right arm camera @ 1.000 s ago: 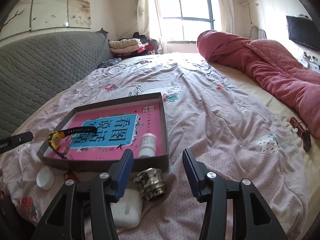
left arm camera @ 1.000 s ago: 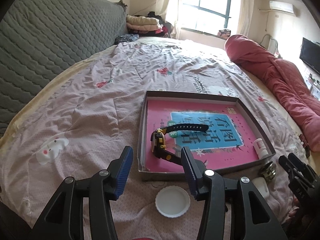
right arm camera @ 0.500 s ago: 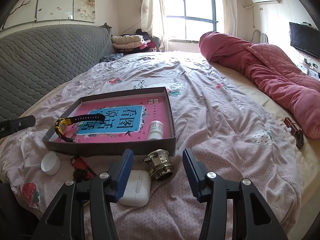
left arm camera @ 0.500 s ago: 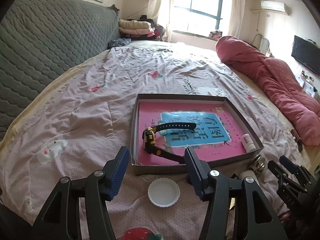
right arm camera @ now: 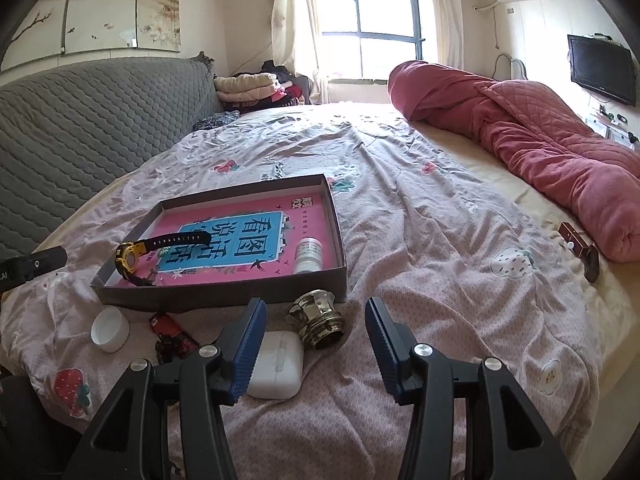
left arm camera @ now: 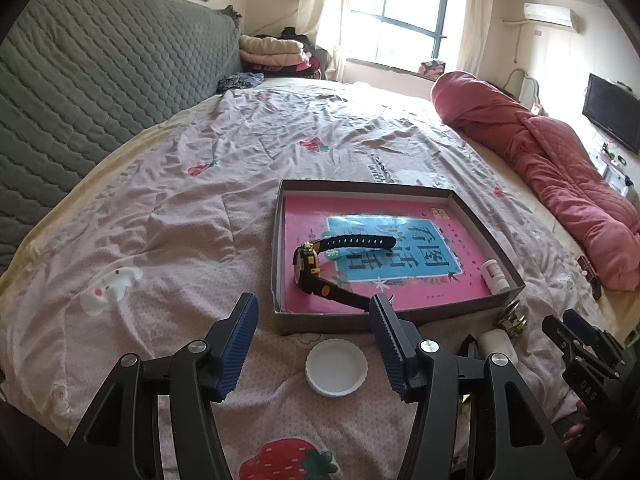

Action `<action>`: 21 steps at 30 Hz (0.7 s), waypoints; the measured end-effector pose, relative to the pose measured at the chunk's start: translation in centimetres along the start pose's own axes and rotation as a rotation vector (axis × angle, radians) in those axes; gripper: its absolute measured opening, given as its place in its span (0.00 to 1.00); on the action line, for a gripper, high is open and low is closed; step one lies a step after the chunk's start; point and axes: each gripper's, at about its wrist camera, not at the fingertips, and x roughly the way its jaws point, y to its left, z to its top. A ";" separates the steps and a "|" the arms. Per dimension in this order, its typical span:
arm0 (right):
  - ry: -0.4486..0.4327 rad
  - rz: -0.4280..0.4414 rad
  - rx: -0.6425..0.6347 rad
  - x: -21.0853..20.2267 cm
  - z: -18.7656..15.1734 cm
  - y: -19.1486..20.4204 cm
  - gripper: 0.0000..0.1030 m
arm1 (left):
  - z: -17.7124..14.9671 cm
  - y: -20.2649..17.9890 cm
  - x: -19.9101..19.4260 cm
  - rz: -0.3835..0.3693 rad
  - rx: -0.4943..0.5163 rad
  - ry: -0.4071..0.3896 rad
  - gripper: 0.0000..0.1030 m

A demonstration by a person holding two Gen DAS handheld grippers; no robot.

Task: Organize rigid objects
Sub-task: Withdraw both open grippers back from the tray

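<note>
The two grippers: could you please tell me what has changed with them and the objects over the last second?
Both grippers have drawn back from the box, so more of the bed shows in front of each. The left gripper and right gripper remain open and empty; nothing was grasped or released. The watch and bottle stay in the box; the cap, knob and case lie outside it, unmoved.

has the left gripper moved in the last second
Yes. The left gripper has pulled back from the box: its right fingertip overlapped the box's near wall before, and now the cap lies between its fingers.
</note>
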 end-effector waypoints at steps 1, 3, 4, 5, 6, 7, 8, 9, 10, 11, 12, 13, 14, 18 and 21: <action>-0.001 0.000 -0.001 -0.1 0.0 0.1 0.49 | 0.0 0.0 0.0 0.003 0.003 0.003 0.58; -0.002 0.001 -0.005 -0.3 0.0 0.3 0.49 | -0.3 0.1 0.0 0.003 0.007 0.006 0.58; -0.003 0.004 -0.009 -0.4 -0.1 0.6 0.49 | -0.4 0.1 0.0 0.005 0.008 0.009 0.58; -0.003 0.004 -0.014 -0.6 -0.2 0.8 0.49 | -0.5 0.2 0.0 0.005 0.011 0.012 0.58; -0.004 0.007 -0.023 -0.7 -0.2 1.1 0.49 | -0.6 0.2 0.0 0.006 0.013 0.014 0.58; -0.004 0.011 -0.033 -0.7 -0.2 1.3 0.49 | -0.7 0.2 0.0 0.008 0.016 0.017 0.58; -0.005 0.012 -0.040 -0.8 -0.3 1.5 0.49 | -0.8 0.2 0.0 0.009 0.019 0.022 0.58; -0.007 0.013 -0.050 -0.9 -0.3 1.8 0.49 | -0.9 0.2 0.0 0.010 0.020 0.024 0.58; -0.007 0.015 -0.056 -0.9 -0.3 1.9 0.49 | -1.0 0.2 0.0 0.011 0.021 0.025 0.58; -0.008 0.015 -0.059 -0.9 -0.3 2.1 0.49 | -1.1 0.2 0.0 0.010 0.024 0.029 0.58; -0.007 0.014 -0.063 -1.0 -0.4 2.2 0.49 | -1.3 0.2 -0.1 0.010 0.027 0.033 0.58; -0.005 0.017 -0.062 -0.9 -0.4 2.2 0.49 | -1.4 0.2 -0.1 0.011 0.028 0.036 0.58; 0.000 0.019 -0.059 -0.9 -0.4 2.2 0.49 | -1.5 0.2 -0.1 0.011 0.029 0.039 0.58; 0.009 0.023 -0.055 -1.1 -0.6 2.3 0.49 | -1.9 0.3 -0.2 0.014 0.033 0.050 0.58; 0.006 0.020 -0.061 -1.3 -0.6 2.2 0.49 | -2.3 0.2 -0.3 0.013 0.040 0.059 0.58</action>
